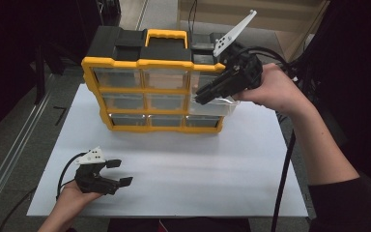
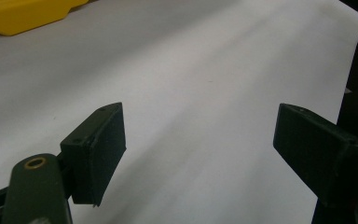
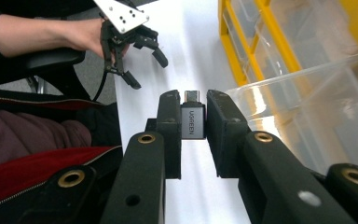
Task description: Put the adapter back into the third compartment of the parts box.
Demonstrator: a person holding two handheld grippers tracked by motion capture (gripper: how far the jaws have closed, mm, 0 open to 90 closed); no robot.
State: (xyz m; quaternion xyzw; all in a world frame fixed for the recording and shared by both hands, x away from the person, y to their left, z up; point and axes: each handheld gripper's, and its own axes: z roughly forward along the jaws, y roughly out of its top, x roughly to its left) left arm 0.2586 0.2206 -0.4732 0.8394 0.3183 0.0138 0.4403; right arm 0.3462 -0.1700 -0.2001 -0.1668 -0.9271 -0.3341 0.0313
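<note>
**Inspector:** Right gripper (image 3: 193,121) first. How do its jaws stand?

**Assistant:** Closed on a small grey adapter (image 3: 193,122), marked UGREEN, with a metal plug end showing past the jaw tips. In the right gripper view the adapter sits squarely between the two pads, touching both.

**Inspector:** Location of that gripper?

**Assistant:** In the high view the right gripper (image 1: 199,99) is raised at the right end of the yellow and black drawer organiser (image 1: 140,63). Its jaw tips lie just over a clear drawer (image 1: 217,105) pulled out from the middle row of the right-hand column. The adapter itself is too small to make out from above. In the right gripper view the clear drawer (image 3: 303,107) lies just beside the jaws, to their right; whether the adapter is over the drawer's opening or beside its rim cannot be told.

**Inspector:** And the left gripper?

**Assistant:** The left gripper (image 1: 117,172) is low at the near left of the white table top (image 1: 183,169), well apart from the organiser. Its jaws are spread wide with nothing between them. The left gripper view confirms it: the left gripper (image 2: 200,140) has bare white surface between its pads, and a yellow edge of the organiser (image 2: 23,14) sits in the far corner.

**Inspector:** Other drawers?

**Assistant:** All appear pushed in.
</note>
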